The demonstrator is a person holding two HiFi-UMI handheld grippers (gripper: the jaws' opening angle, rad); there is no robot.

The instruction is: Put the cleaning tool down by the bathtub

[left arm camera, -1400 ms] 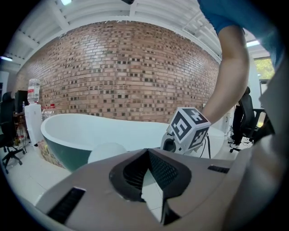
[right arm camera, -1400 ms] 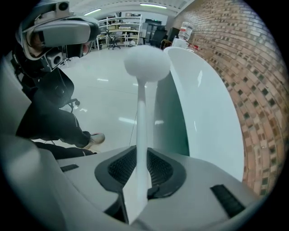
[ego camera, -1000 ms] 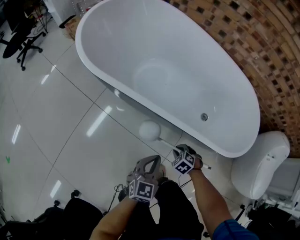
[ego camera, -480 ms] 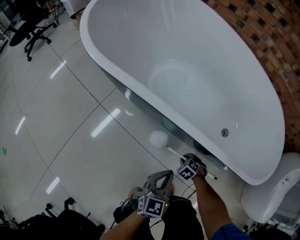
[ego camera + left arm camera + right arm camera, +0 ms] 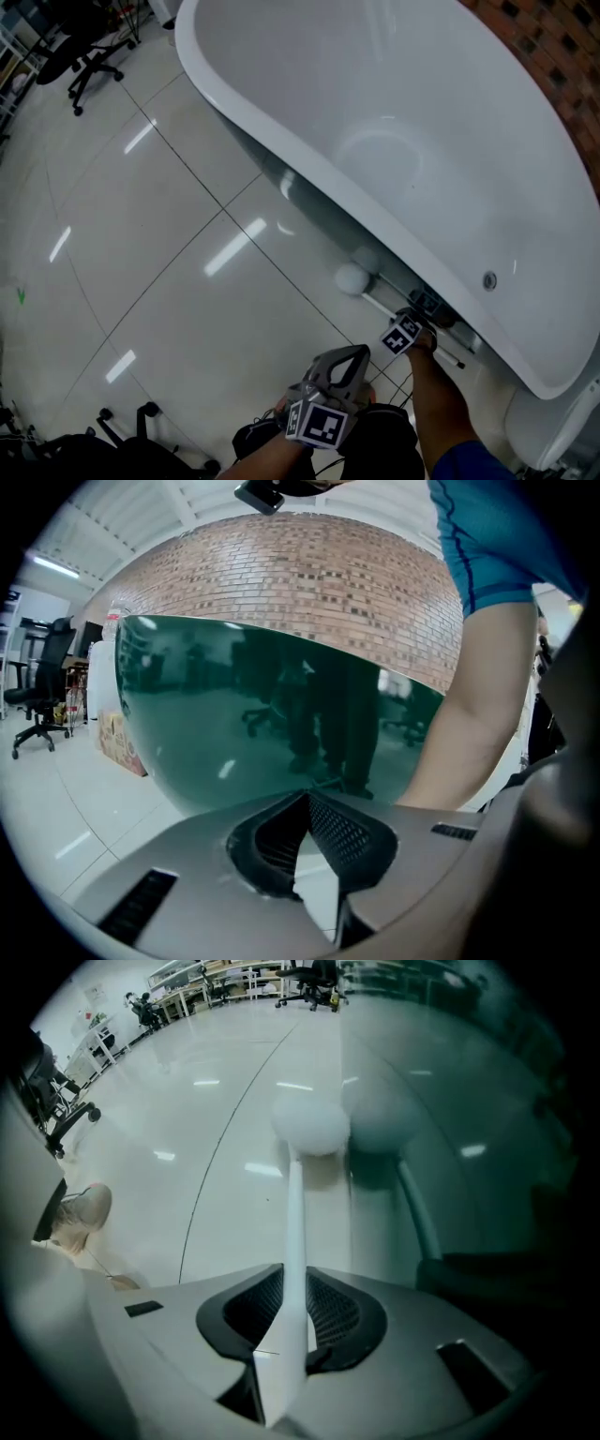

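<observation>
The white bathtub (image 5: 281,141) fills the upper right of the head view. The cleaning tool is a white stick with a round white head (image 5: 352,278). The head hangs low by the tub's dark outer side, close over the tiled floor. My right gripper (image 5: 417,319) points down and is shut on the tool's handle (image 5: 292,1269), which runs out from its jaws to the round head (image 5: 309,1124). My left gripper (image 5: 359,354) is nearer to me, shut, with nothing in it. In the left gripper view its tips (image 5: 307,799) meet in front of the tub's glossy green side (image 5: 262,705).
A white toilet (image 5: 553,431) stands at the lower right and a brick wall (image 5: 562,37) runs behind the tub. An office chair (image 5: 89,47) stands at the far left. Black gear and cables (image 5: 141,422) lie near my feet. A shoe (image 5: 80,1211) shows in the right gripper view.
Both grippers have sunk toward the floor. The tool's round head has come down beside the tub's foot, still in the right gripper. The head view has dropped closer to the tub.
</observation>
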